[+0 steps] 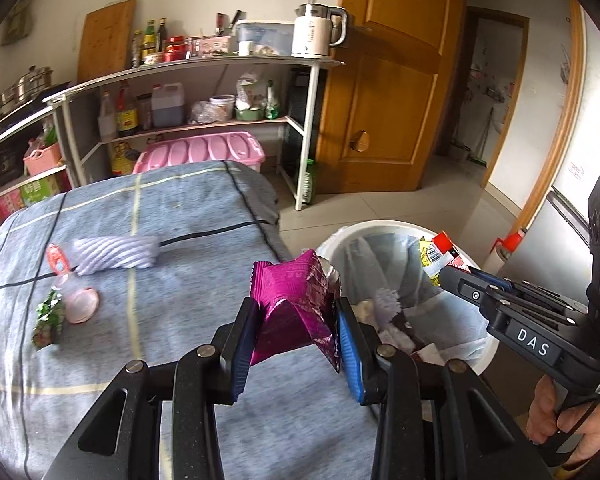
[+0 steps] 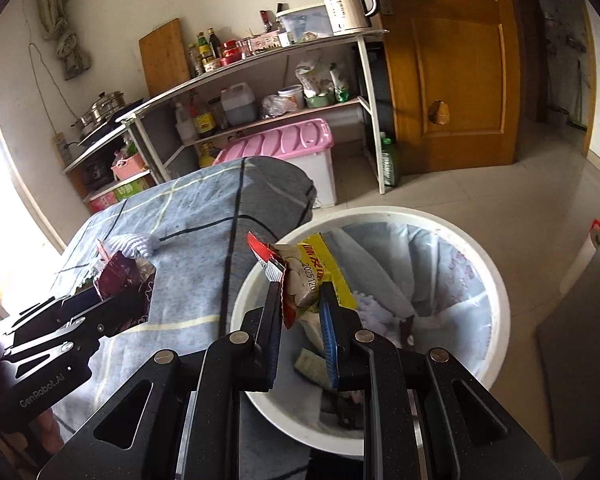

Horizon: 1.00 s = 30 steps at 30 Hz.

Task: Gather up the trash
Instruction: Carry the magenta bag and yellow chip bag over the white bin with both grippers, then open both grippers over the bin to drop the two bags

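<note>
Landmark: the white bin [image 1: 380,226], lined with a pale bag, standing on the floor against the table's corner. Left of the bin, on the blue checked cloth [image 1: 172,292], trash remains: a green wrapper [image 1: 47,318], a pink wrapper [image 1: 80,300], a red-and-white packet [image 1: 58,260], beside a lilac ribbed cloth [image 1: 116,256]. My left gripper [image 1: 296,320] is narrowed onto a crumpled magenta wrapper [image 1: 296,300], pads pressing both sides; it hangs at the bin's left rim, still over the cloth edge. My right gripper [image 2: 300,312] is nearly closed on a red-and-yellow snack packet [image 2: 304,276], long axis upright, already above the bin's opening. Judgement: right hand is nearer to release; left must travel right, across the rim, first.
</note>
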Each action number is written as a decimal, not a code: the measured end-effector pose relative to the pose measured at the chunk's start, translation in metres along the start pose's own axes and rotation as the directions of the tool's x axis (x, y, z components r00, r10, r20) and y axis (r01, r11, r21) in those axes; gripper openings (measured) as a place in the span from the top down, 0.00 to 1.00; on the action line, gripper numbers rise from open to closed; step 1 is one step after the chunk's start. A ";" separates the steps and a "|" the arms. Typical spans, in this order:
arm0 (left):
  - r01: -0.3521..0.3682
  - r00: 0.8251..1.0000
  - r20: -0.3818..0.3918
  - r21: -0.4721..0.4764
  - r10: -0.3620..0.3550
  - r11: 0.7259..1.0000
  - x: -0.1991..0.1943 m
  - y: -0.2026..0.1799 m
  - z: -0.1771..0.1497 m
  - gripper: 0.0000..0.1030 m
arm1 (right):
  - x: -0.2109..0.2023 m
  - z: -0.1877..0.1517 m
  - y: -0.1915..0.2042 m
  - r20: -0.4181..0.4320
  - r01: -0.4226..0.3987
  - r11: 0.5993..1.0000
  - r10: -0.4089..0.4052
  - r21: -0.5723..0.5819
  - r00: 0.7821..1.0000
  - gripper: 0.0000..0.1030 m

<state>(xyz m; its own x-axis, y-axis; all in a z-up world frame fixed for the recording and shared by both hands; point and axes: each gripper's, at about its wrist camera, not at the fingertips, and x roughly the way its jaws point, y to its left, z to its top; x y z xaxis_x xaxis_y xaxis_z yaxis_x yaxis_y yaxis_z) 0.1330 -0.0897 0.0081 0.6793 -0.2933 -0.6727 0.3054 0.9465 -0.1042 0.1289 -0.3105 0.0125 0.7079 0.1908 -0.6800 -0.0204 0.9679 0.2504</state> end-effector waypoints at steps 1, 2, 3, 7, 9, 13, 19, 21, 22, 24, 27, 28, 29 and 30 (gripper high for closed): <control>0.007 1.000 -0.004 0.007 -0.006 1.000 0.003 -0.006 0.001 0.62 | -0.001 0.000 -0.005 0.001 0.011 1.000 -0.011 0.003 1.000 0.82; 0.012 1.000 -0.006 0.016 -0.012 1.000 0.006 -0.012 0.002 0.62 | -0.002 -0.001 -0.009 0.001 0.030 1.000 -0.030 0.001 1.000 0.82; 0.016 1.000 -0.008 0.025 -0.016 1.000 0.008 -0.016 0.002 0.62 | -0.002 -0.001 -0.012 0.002 0.044 0.999 -0.044 -0.001 0.999 0.82; 0.035 0.999 -0.031 0.044 -0.034 0.998 0.020 -0.036 0.003 0.62 | 0.000 -0.003 -0.027 -0.015 0.077 0.997 -0.077 0.007 0.997 0.82; 0.039 0.999 -0.034 0.055 -0.037 0.998 0.023 -0.043 0.002 0.62 | 0.001 -0.006 -0.034 -0.024 0.088 0.996 -0.088 0.013 0.996 0.82; 0.044 0.998 -0.048 0.065 -0.041 0.997 0.031 -0.055 0.002 0.62 | 0.004 -0.009 -0.045 -0.043 0.103 0.995 -0.102 0.018 0.994 0.82; 0.054 0.997 -0.063 0.076 -0.050 0.996 0.038 -0.064 0.001 0.61 | 0.007 -0.011 -0.055 -0.063 0.126 0.991 -0.124 0.031 0.990 0.81; 0.061 0.996 -0.072 0.066 -0.056 0.996 0.041 -0.064 0.001 0.60 | 0.009 -0.012 -0.057 -0.075 0.134 0.990 -0.131 0.034 0.989 0.81; 0.064 0.995 -0.075 0.060 -0.059 0.996 0.041 -0.063 0.000 0.59 | 0.010 -0.013 -0.058 -0.083 0.134 0.990 -0.131 0.039 0.988 0.81; 0.060 0.996 -0.077 0.061 -0.055 0.996 0.041 -0.063 0.000 0.59 | 0.012 -0.013 -0.060 -0.094 0.136 0.990 -0.131 0.044 0.987 0.77; 0.069 0.995 -0.081 0.059 -0.064 0.996 0.041 -0.063 0.000 0.56 | 0.012 -0.015 -0.061 -0.093 0.132 0.990 -0.127 0.049 0.988 0.62; 0.072 0.994 -0.082 0.059 -0.067 0.996 0.040 -0.062 0.000 0.56 | 0.010 -0.015 -0.060 -0.092 0.127 0.991 -0.122 0.051 0.988 0.61; 0.071 0.994 -0.082 0.060 -0.066 0.996 0.040 -0.062 0.000 0.56 | 0.010 -0.015 -0.060 -0.090 0.126 0.991 -0.121 0.051 0.989 0.61; 0.068 0.995 -0.081 0.061 -0.063 0.996 0.039 -0.062 -0.001 0.56 | 0.010 -0.016 -0.059 -0.088 0.129 0.990 -0.124 0.049 0.988 0.61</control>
<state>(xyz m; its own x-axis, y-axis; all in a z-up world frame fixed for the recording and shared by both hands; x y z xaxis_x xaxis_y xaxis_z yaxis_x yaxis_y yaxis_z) 0.1402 -0.1598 -0.0123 0.6022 -0.3404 -0.7221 0.3909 0.9144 -0.1051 0.1257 -0.3631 -0.0198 0.6400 0.0826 -0.7640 0.1056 0.9753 0.1939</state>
